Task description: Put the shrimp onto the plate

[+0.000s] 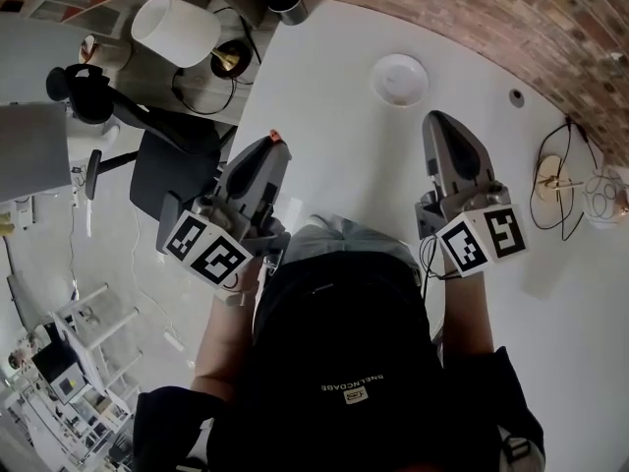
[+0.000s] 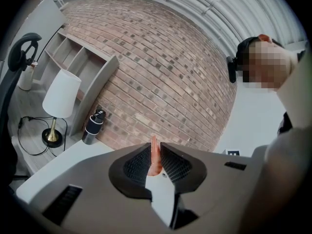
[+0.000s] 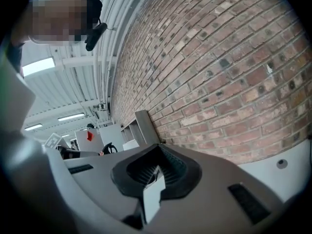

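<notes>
Over the white table [image 1: 344, 165], left gripper [image 2: 155, 164] fingers pinch the shrimp [image 2: 155, 152]; right gripper [image 3: 155, 172] fingers are together, empty.

The left gripper [image 1: 274, 146] was held level, well left of and nearer the person than the plate [image 1: 399, 79], jaws clamped on the shrimp [image 2: 155, 152]. The right gripper [image 1: 440, 119] sat near the plate's right, jaws together, empty.

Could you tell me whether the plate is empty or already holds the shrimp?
Empty: the plate shows bare white, and the shrimp is pinched in the left gripper.
</notes>
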